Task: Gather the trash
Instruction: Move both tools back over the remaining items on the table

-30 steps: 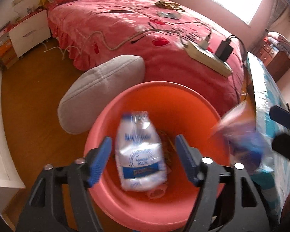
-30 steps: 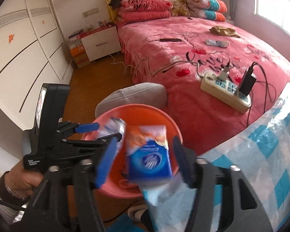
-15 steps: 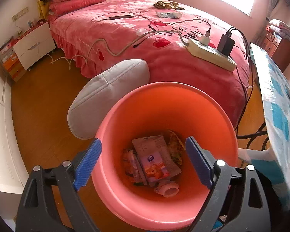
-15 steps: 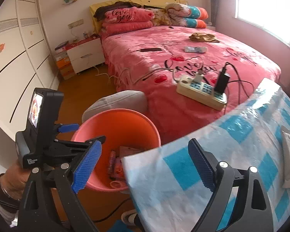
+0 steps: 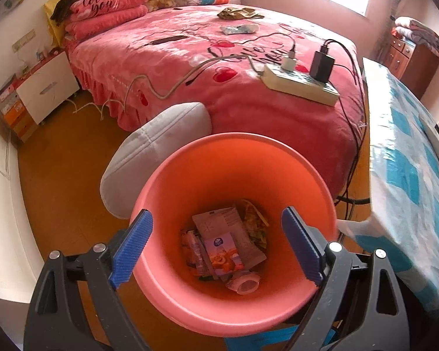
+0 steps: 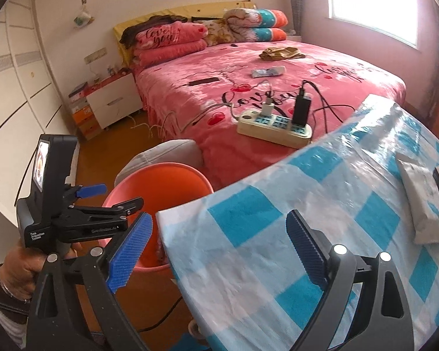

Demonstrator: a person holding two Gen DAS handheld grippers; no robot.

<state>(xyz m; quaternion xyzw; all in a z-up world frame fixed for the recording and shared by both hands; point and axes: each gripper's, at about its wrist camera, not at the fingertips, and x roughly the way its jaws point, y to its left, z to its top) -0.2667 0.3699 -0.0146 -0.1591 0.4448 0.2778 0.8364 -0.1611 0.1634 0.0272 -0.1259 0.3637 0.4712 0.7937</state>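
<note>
Ahead of both tools lies the pink bed (image 5: 219,67). The orange bin (image 5: 234,234) sits directly under the left gripper (image 5: 216,248), wrappers (image 5: 222,245) at its bottom. Both it and the right gripper (image 6: 219,251), over the checkered tablecloth (image 6: 322,204), gape wide, holding nothing.

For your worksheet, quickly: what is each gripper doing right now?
Left gripper: open, empty, above the orange bin.
Right gripper: open, empty, over the checked tablecloth.
</note>
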